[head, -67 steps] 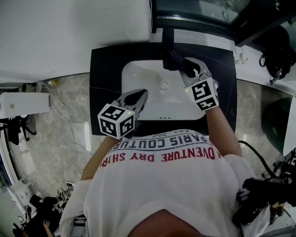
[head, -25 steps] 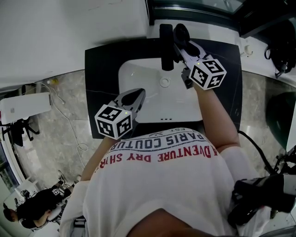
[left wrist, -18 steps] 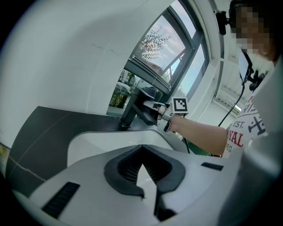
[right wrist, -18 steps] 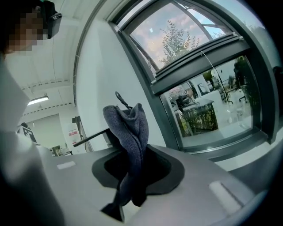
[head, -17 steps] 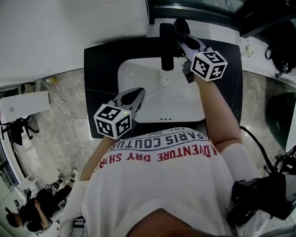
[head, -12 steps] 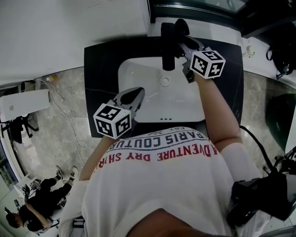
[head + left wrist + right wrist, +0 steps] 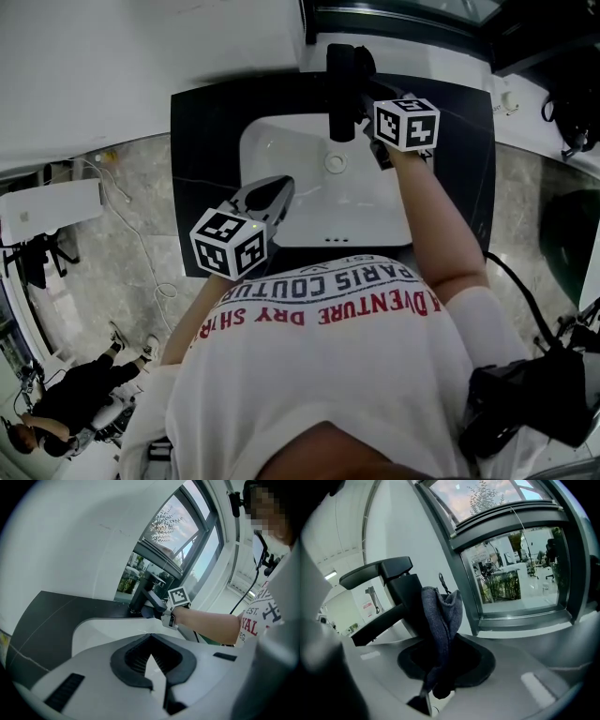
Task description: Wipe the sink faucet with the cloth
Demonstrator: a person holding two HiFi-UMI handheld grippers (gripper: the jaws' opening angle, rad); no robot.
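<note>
The right gripper (image 7: 433,691) pinches the cloth (image 7: 440,620), apparently touching the faucet (image 7: 389,590); left gripper (image 7: 156,686) sits closed, empty.

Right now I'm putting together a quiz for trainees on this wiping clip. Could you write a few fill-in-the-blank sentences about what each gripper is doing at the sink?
1. The right gripper is shut on a dark ___.
2. It holds that at the side of the ___ faucet.
3. The left gripper, holding nothing, hangs over the white ___.

Missing words: cloth; black; sink.
</note>
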